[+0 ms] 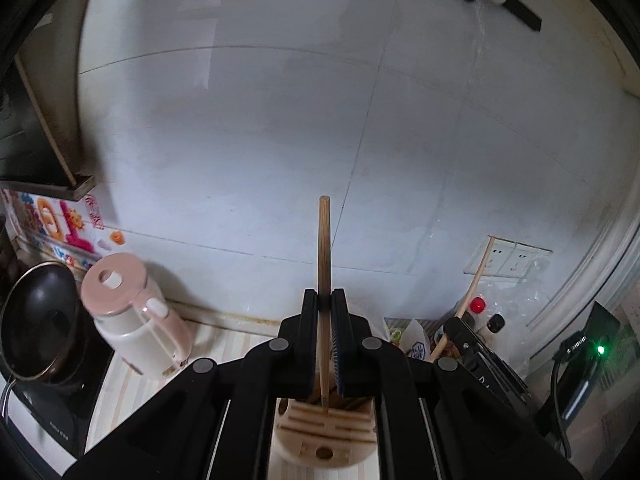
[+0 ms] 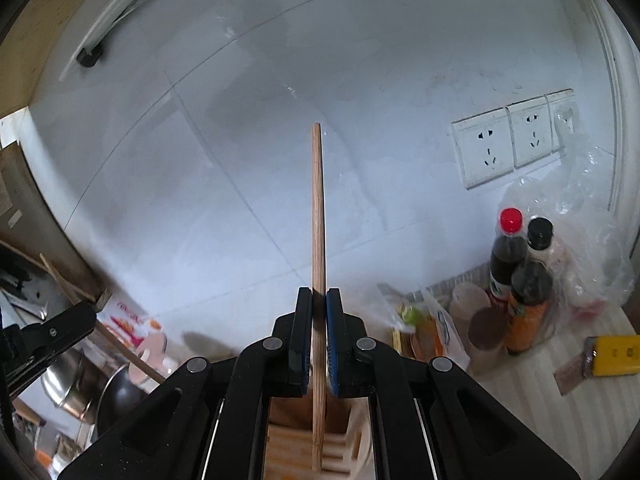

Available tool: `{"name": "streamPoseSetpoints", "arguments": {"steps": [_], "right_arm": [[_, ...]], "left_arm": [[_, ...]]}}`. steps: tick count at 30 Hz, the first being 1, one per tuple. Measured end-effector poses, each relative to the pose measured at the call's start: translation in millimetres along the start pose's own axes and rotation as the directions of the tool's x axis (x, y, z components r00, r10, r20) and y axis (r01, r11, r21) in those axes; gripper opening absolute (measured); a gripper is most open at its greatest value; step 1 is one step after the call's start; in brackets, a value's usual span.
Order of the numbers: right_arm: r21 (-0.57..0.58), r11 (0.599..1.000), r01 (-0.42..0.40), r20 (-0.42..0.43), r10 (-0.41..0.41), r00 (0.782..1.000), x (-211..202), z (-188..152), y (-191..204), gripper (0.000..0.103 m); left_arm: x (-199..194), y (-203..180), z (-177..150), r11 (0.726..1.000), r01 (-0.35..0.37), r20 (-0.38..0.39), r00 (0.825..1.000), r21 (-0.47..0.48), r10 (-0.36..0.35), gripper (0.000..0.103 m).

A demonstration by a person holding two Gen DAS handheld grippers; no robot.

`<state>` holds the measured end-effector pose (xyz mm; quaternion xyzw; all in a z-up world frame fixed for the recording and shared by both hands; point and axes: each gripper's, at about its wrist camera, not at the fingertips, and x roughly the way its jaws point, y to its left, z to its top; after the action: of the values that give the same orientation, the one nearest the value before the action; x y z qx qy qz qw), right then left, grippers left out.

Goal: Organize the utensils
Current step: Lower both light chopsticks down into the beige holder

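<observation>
Nearest us, a wooden holder point(image 1: 326, 436) sits on the worktop point(image 1: 120, 384) right under both tools. We have the left tool point(image 1: 325, 300) clamped tight on a chopstick point(image 1: 324, 240) and the right tool point(image 2: 319, 300) clamped on another chopstick point(image 2: 317, 200). Each stick runs straight along its tool, far end up toward the wall point(image 1: 240, 120), near end down over the holder. The drop looks equally short for either hand.

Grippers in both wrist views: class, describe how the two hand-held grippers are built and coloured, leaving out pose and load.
Both are matte black plastic. The left gripper and right gripper each have two flat rectangular fingers lined with ribbed blue pads. Angular black linkage arms branch back from the fingers, joined by round silver-grey rivets. No cable, sleeve or hand shows on either.
</observation>
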<state>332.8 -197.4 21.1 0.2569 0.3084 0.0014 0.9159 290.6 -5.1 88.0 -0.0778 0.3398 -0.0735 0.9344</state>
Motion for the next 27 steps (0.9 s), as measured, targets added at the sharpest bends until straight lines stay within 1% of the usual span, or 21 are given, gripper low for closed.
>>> {"name": "streamPoseSetpoints", "arguments": {"steps": [3,7,11,14,18,24,27], "right_arm": [[-0.003,1.0,-0.003,0.028,0.003,1.0,15.2,-0.3,-2.1,0.007],[-0.018,1.0,-0.006,0.07,0.008,0.998,30.2,-7.7,-3.5,0.007],[-0.032,0.999,0.01,0.122,-0.006,0.992,33.7,-16.7,-3.7,0.007],[-0.003,1.0,-0.008,0.131,0.008,0.991,34.2,-21.5,-9.5,0.007],[0.054,0.997,-0.062,0.157,0.053,0.986,23.2,-21.8,-18.1,0.007],[0.029,0.997,-0.065,0.171,0.059,0.984,10.9,-29.1,-13.8,0.007],[-0.003,0.999,-0.042,0.176,0.042,0.984,7.6,-35.7,-9.4,0.007]], "left_arm": [[19.2,-0.5,-0.9,1.0,-0.005,-0.019,1.0,0.005,0.005,0.004],[49.2,3.7,-6.3,1.0,-0.007,-0.073,0.997,0.004,0.007,0.004],[65.8,5.7,-12.4,1.0,0.004,-0.114,0.993,-0.004,-0.005,0.004],[70.5,5.3,-14.3,1.0,0.011,-0.127,0.992,-0.003,-0.011,0.004],[73.7,10.8,-15.6,1.0,0.014,-0.141,0.99,-0.012,-0.016,0.004],[73.1,14.9,-22.6,1.0,0.018,-0.16,0.987,-0.015,-0.021,0.004],[70.2,15.0,-25.4,1.0,0.024,-0.165,0.986,-0.008,-0.025,0.004]]}}
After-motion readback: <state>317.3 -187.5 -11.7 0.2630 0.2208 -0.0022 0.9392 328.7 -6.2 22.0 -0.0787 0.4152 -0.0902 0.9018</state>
